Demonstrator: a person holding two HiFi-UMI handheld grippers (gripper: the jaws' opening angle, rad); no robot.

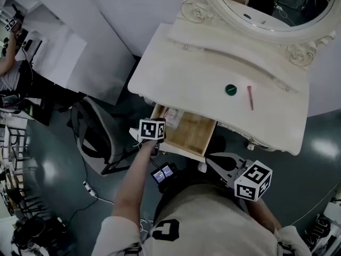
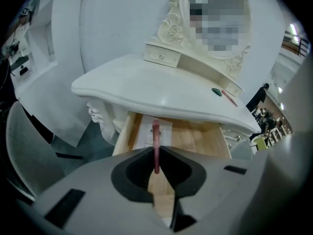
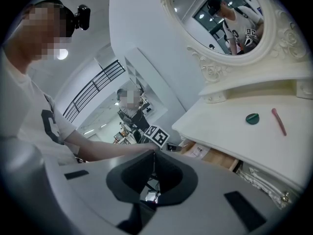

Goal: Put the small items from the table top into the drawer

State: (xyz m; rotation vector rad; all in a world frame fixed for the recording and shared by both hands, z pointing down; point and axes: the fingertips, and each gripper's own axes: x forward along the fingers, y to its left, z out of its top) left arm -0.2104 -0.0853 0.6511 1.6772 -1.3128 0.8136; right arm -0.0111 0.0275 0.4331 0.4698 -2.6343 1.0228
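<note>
My left gripper (image 2: 156,156) is shut on a thin pink stick (image 2: 156,143), which stands up between the jaws over the open wooden drawer (image 2: 195,138). In the head view that gripper (image 1: 157,142) hangs at the drawer's (image 1: 194,135) left end. A white paper (image 2: 145,133) lies inside the drawer. On the white table top (image 1: 186,68) lie a green round cap (image 1: 230,89) and a second pink stick (image 1: 250,98), side by side toward the right. My right gripper (image 1: 210,159) is shut and empty, low in front of the drawer's right corner. From its own view (image 3: 154,155) the cap (image 3: 252,118) and stick (image 3: 279,121) lie far off to the right.
An oval mirror (image 1: 272,4) in a carved white frame stands at the back of the table. A grey chair (image 1: 96,132) sits left of the drawer. A small lit device (image 1: 164,173) and cables lie on the dark floor below. A small drawer box (image 2: 161,57) sits under the mirror.
</note>
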